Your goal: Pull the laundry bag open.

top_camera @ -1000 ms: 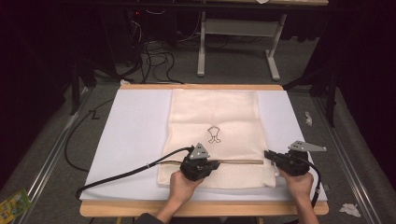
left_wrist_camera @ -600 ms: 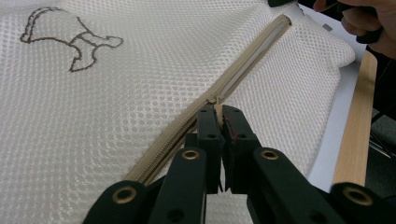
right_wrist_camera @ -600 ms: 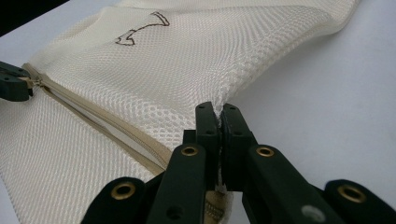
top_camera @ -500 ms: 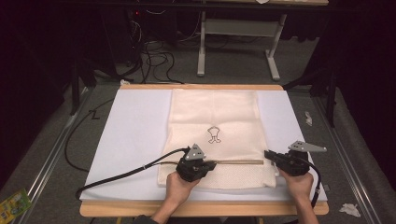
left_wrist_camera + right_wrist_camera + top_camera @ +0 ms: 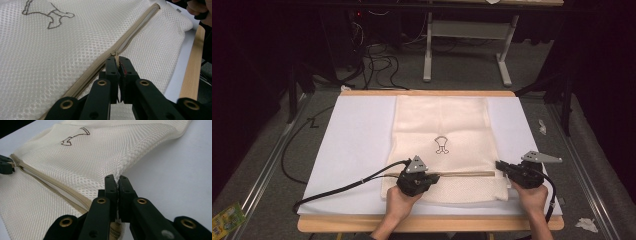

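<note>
While right gripper (image 5: 117, 178) stays clamped on mesh laundry bag (image 5: 442, 125) edge, left gripper (image 5: 117, 60), pinching zipper pull (image 5: 114, 53), has dragged it leftward; zipper (image 5: 467, 174) opening wider.

Cream mesh bag (image 5: 442, 125), flat, zipper (image 5: 462, 174) part-open

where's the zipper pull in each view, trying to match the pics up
High view: the zipper pull sits at the left claw, low centre on the mesh bag.
Left gripper view: centre, pinched at the jaw tips.
Right gripper view: far left edge, at the other claw's tip.
Shared landmark: the embroidered outline figure.
</note>
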`<state>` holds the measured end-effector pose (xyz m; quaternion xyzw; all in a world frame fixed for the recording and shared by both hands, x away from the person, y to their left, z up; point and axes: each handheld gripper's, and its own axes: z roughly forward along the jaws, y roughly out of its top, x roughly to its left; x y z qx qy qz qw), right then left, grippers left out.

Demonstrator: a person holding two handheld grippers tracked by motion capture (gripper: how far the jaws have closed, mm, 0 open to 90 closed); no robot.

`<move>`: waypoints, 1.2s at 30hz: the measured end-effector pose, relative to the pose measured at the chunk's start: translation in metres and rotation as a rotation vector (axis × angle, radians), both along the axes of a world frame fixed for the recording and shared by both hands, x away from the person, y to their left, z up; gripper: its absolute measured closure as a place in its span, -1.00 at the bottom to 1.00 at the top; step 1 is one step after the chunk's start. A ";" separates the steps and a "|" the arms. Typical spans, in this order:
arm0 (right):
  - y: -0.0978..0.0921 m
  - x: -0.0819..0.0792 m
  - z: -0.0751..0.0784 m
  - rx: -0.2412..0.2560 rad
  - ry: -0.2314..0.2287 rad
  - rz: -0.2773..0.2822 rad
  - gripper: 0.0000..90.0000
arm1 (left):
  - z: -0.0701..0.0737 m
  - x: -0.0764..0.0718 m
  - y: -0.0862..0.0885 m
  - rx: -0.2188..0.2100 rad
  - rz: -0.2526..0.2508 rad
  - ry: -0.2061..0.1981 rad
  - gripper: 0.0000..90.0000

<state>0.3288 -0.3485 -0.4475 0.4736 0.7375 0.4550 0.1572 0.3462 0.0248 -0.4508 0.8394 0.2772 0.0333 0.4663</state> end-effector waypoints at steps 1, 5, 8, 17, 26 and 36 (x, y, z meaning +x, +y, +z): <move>0.000 0.000 0.000 0.001 -0.001 -0.001 0.97 | 0.000 0.001 0.001 -0.005 0.002 0.001 0.93; 0.000 0.000 0.001 -0.001 0.000 -0.002 0.97 | 0.001 0.000 0.003 -0.002 0.006 -0.002 0.93; 0.000 0.000 0.001 -0.004 -0.002 -0.001 0.97 | 0.002 0.000 0.005 0.001 0.008 -0.005 0.93; 0.000 0.000 0.000 -0.003 -0.003 0.000 0.97 | 0.003 0.000 0.009 -0.015 0.016 -0.004 0.93; 0.001 0.000 0.002 0.001 0.001 0.000 0.97 | 0.005 -0.001 0.011 -0.014 0.015 -0.008 0.93; 0.001 0.000 0.004 -0.004 -0.009 -0.001 0.97 | 0.005 -0.002 0.012 -0.002 0.018 -0.011 0.93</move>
